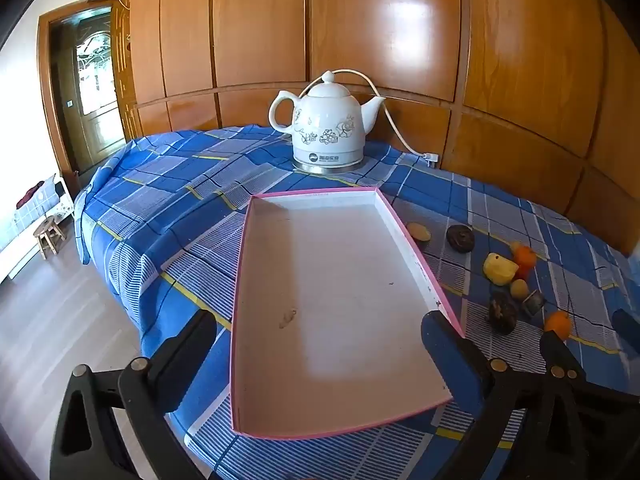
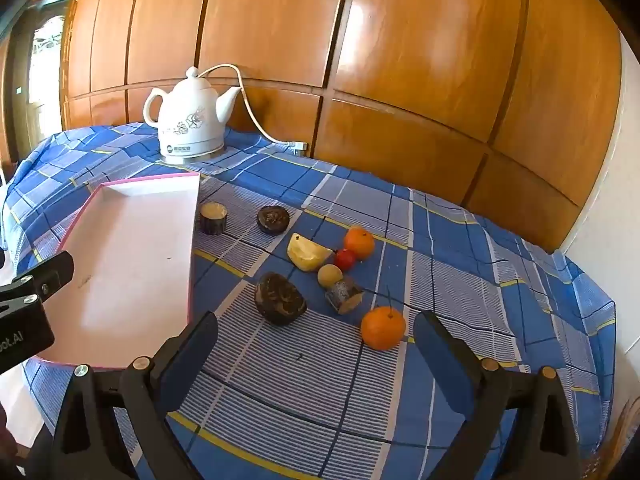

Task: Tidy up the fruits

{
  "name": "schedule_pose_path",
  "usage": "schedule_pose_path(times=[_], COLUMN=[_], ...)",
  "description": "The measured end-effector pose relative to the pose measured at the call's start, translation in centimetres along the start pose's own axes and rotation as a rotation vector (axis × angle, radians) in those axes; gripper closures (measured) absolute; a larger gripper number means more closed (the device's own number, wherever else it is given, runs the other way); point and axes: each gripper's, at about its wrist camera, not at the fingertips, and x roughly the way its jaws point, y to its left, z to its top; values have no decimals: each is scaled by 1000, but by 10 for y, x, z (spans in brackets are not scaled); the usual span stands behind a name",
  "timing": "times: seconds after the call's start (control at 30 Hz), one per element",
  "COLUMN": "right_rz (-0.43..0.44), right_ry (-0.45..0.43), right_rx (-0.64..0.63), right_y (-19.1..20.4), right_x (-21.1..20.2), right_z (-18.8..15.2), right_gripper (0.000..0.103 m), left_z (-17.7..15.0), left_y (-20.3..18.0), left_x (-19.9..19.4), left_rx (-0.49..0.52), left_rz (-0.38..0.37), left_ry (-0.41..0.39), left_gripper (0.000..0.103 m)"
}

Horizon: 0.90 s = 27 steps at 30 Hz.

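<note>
Nothing is picked yet: both the left claw (image 1: 318, 344) and right claw (image 2: 316, 344) hang empty, jaws apart. The right one would need to drop onto the orange (image 2: 383, 328) just ahead, then carry it left to the tray (image 2: 120, 248).

two black plastic grippers, left gripper (image 1: 320, 344) and right gripper (image 2: 316, 340); blue pads (image 2: 440, 356) lining fingers, brass and silver screws, white lettering at 9 o'clock.

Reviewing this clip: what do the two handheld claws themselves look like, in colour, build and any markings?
Both look alike. The left claw and the right claw each have a black plastic frame with triangular cut-outs, round silver and brass-coloured pins at the joints, and two flat fingers faced with dark blue pads. White lettering ending in ".AI" shows on the left claw's black body in the right wrist view. No cables or sleeves show.
</note>
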Motion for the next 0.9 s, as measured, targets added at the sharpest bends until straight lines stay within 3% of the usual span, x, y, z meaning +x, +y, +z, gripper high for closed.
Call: schedule_pose_path(times=[0.47, 0.9], right_rz=[26, 44], right_ry=[-2, -23], right_rx=[-19, 5], right_y=[14, 8], right_x=[-7, -10], right_z=[3, 5], right_gripper=[3, 3], left_z=[0, -1], left_y=[7, 0], left_x=[-1, -7], left_rx=[-46, -13], left_rz=[-61, -56], left_ry=[13, -16], left_gripper=[0, 0])
